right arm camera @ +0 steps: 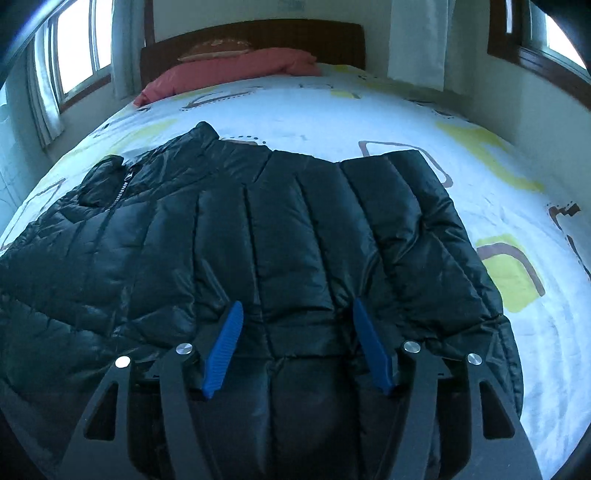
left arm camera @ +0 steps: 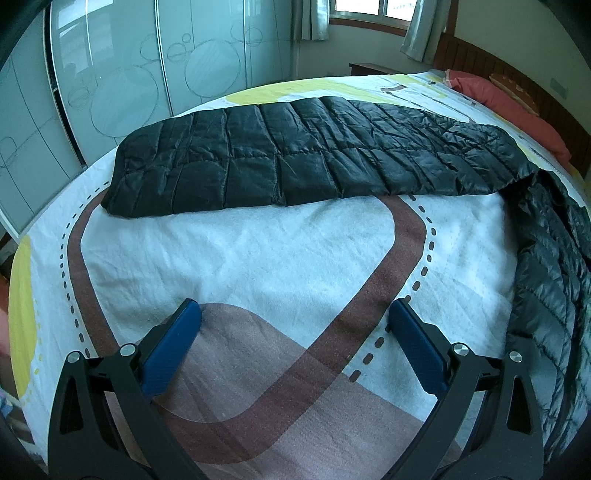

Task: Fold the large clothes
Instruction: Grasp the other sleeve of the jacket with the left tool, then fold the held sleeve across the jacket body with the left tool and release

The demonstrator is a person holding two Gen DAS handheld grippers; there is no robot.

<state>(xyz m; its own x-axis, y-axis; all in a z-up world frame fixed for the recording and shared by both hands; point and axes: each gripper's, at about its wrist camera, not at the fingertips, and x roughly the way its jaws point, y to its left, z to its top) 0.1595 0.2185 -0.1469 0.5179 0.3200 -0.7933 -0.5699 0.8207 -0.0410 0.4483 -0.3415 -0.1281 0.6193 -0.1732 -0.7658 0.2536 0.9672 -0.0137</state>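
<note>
Black quilted jacket [right arm camera: 280,236] — spread flat, zipper showing

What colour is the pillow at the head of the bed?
Salmon pink. The soft salmon-pink pillow against the dark wooden headboard shows best in the right wrist view.

A home bedroom: a wide bed [right arm camera: 369,122] under a patterned sheet, pink pillows [right arm camera: 236,68] against a dark wooden headboard [right arm camera: 314,35] at top centre, curtained windows [right arm camera: 77,48] (upper left), frosted sliding wardrobe doors [left arm camera: 122,85].

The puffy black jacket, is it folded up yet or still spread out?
Spread out. The jacket lies flat on the bed, one sleeve stretched straight sideways.
</note>
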